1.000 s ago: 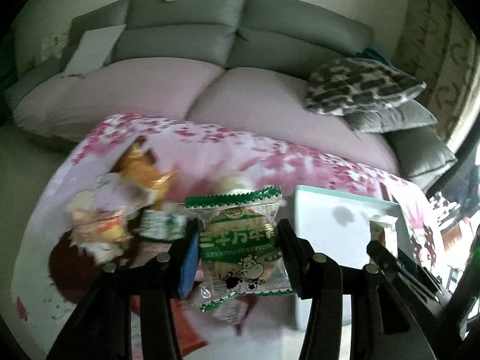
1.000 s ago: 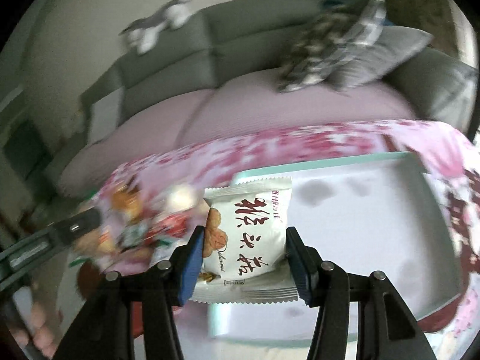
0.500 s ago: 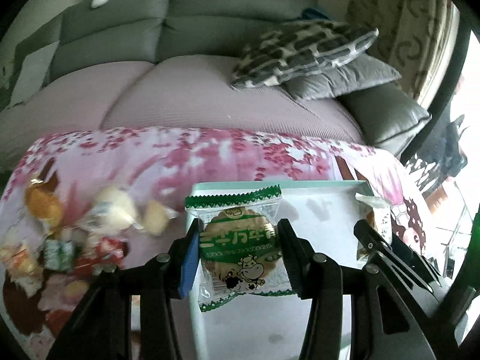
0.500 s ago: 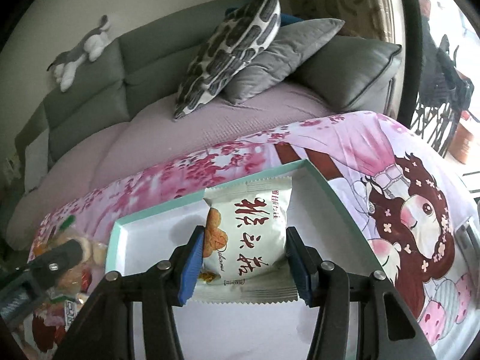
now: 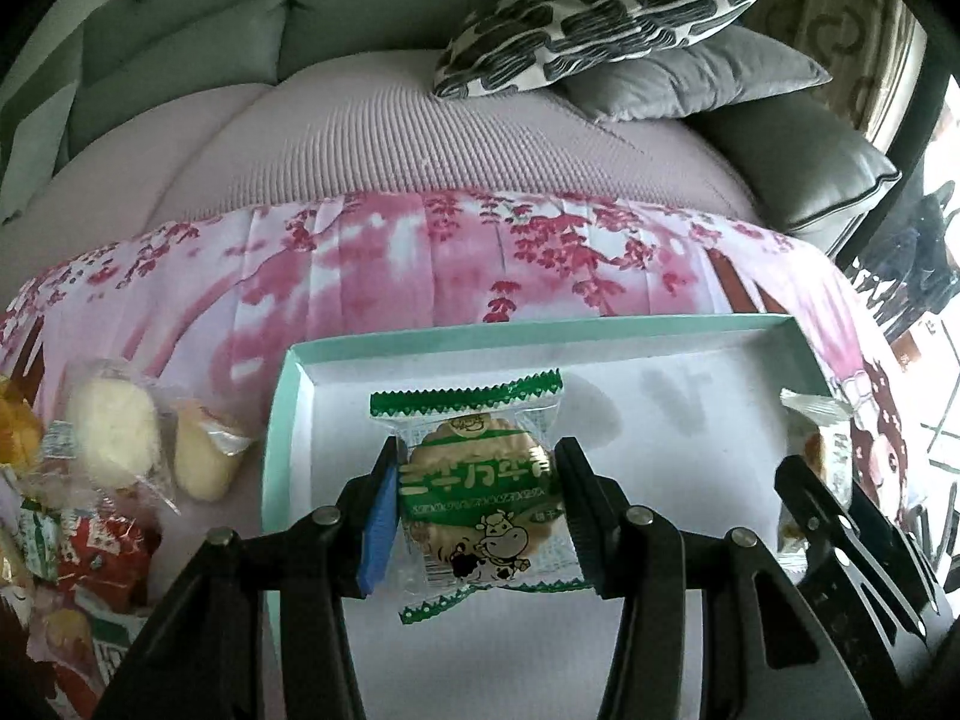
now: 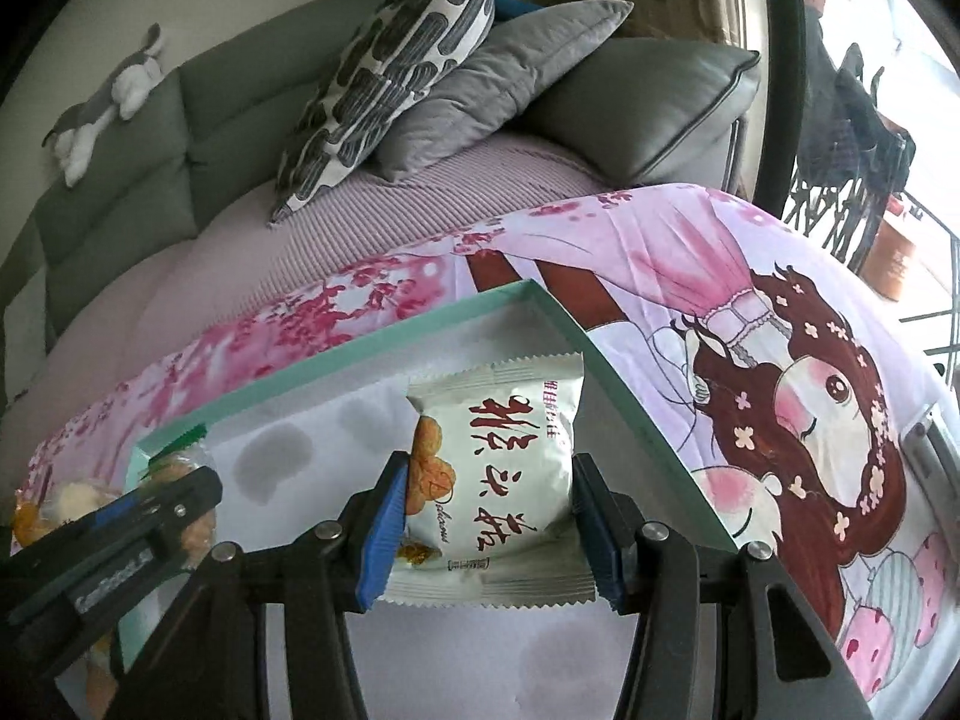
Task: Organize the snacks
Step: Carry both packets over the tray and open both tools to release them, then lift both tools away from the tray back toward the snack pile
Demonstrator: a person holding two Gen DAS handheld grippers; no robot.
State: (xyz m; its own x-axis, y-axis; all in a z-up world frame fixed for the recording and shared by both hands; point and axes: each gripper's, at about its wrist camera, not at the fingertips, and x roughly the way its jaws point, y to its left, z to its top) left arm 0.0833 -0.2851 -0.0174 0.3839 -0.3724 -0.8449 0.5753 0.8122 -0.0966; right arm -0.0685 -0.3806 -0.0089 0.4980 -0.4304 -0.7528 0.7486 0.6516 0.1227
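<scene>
My left gripper point(image 5: 477, 501) is shut on a green cookie packet point(image 5: 480, 495) and holds it over the left part of a shallow white tray with a mint rim point(image 5: 540, 327). My right gripper point(image 6: 486, 516) is shut on a white snack packet with red characters point(image 6: 498, 468), over the tray's right part near its right rim point(image 6: 630, 414). The right gripper and its packet show at the right edge of the left wrist view point(image 5: 822, 468). The left gripper shows at the lower left of the right wrist view point(image 6: 132, 516).
A pile of loose wrapped snacks point(image 5: 108, 450) lies on the pink floral cloth point(image 5: 420, 258) left of the tray. A grey sofa with a lilac cover point(image 5: 390, 120) and cushions point(image 5: 600, 12) stands behind. The cloth's cartoon girl print point(image 6: 810, 420) lies right of the tray.
Both grippers have moved right, from over the snack pile to over the tray, each still holding its packet. The right gripper now sits near the tray's right rim.
</scene>
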